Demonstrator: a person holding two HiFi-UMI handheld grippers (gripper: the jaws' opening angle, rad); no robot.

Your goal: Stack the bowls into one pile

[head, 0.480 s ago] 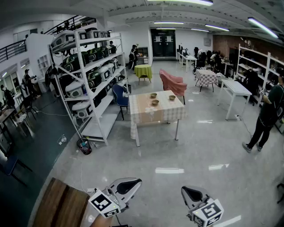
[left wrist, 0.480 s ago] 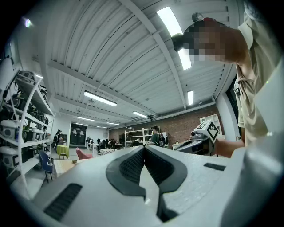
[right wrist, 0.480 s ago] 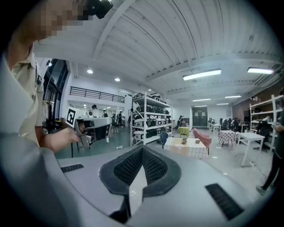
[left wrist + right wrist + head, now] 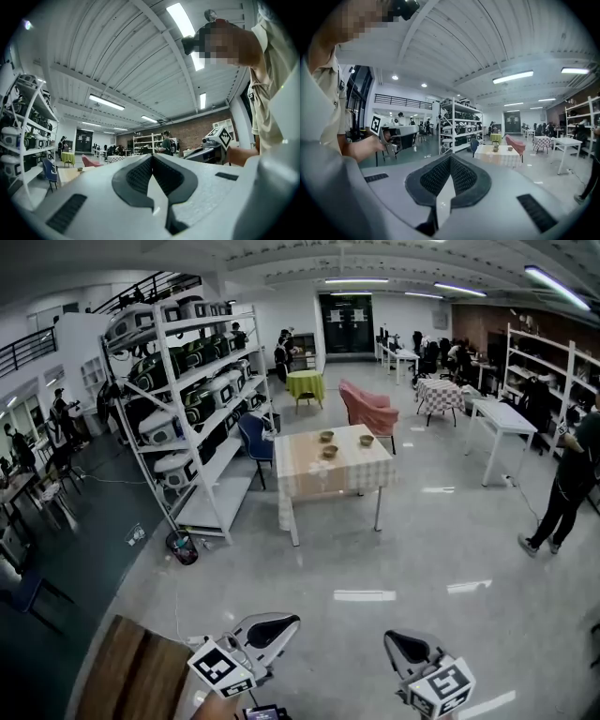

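Standing on a shiny grey floor (image 4: 394, 559), we face a tall white rack (image 4: 192, 418) and, just right of it, a table (image 4: 319, 482) under a checked cloth, well away from us. We hold the left gripper (image 4: 270, 626) and right gripper (image 4: 405, 649) low and close, both with jaws pressed together and empty. Three bowls (image 4: 330, 452) sit apart, unstacked, on the table's far half.

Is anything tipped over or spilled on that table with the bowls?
Nothing stands out. The far bowl, the near bowl and the right bowl all sit upright and apart on the table, with no spill showing. They are far off, so tiny chips or cracks would not show.
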